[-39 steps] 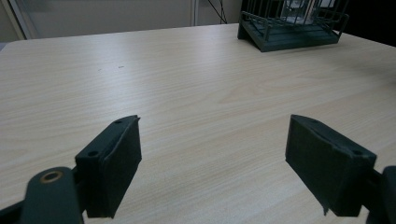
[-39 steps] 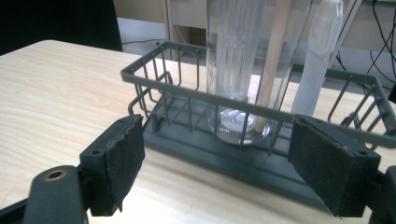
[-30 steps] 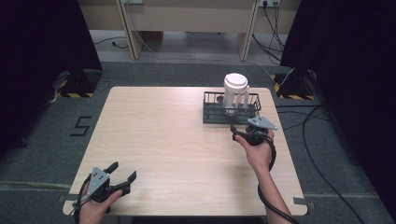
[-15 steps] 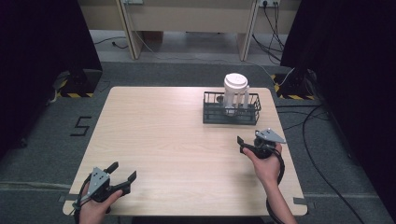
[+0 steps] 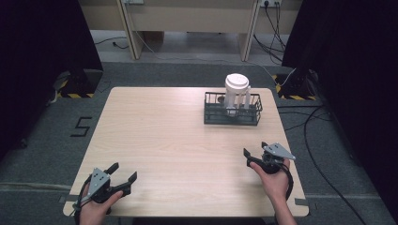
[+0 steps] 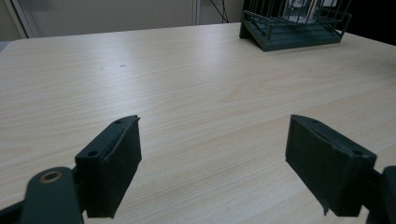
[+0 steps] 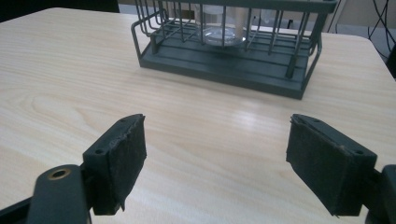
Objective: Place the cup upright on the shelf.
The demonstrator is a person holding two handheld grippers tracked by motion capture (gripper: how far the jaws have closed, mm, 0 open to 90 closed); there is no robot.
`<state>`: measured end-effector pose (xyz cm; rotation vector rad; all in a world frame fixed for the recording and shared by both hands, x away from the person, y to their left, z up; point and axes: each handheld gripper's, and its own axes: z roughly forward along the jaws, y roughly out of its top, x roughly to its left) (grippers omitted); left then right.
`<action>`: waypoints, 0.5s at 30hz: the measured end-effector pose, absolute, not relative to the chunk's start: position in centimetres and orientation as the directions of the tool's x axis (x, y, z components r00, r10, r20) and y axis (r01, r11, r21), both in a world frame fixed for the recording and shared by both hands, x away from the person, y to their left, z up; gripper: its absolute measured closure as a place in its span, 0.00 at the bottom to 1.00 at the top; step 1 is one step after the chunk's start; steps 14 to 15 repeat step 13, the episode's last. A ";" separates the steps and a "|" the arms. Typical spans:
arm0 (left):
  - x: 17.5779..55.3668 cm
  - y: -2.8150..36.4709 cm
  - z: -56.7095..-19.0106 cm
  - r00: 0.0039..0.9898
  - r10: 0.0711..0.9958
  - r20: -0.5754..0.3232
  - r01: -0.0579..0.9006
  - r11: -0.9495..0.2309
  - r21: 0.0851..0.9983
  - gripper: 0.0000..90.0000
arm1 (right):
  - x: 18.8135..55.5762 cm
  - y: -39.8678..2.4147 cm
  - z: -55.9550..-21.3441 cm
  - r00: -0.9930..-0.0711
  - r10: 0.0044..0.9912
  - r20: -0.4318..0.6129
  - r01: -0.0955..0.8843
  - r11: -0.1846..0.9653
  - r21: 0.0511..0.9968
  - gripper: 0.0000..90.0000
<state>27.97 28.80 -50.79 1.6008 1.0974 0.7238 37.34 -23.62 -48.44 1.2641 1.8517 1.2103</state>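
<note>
A dark wire basket [image 5: 232,120] stands at the back right of the wooden table [image 5: 169,136]. A white lidded cup [image 5: 236,88] stands upright inside it. My right gripper [image 5: 254,148] is open and empty near the front right of the table, well short of the basket. In the right gripper view its jaws [image 7: 215,154] stand wide apart over bare wood, with the basket [image 7: 224,65] and the cup's clear base [image 7: 224,32] ahead. My left gripper [image 5: 124,170] is open and empty at the front left corner. The left gripper view has the basket [image 6: 299,37] far off at the upper right.
The table's front edge runs just behind both hands. Beyond the far edge are desk legs [image 5: 129,28] and cables on the floor. Black curtains flank both sides. Cables [image 5: 314,126] trail on the floor to the right of the table.
My right gripper has drawn back from beside the basket toward the table's front edge, staying open. The left gripper has not moved.
</note>
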 end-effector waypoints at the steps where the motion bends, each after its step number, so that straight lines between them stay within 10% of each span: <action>1: 28.0 28.8 -50.8 0.404 0.912 -0.065 0.299 -0.065 0.952 0.20 | 37.1 -23.8 -48.6 -0.379 0.925 0.024 0.393 0.138 0.909 0.23; 15: 28.0 28.8 -50.8 0.401 0.914 -0.061 0.300 -0.068 0.951 0.20 | 35.0 -24.9 -50.1 -0.365 0.931 0.026 0.362 0.116 0.925 0.23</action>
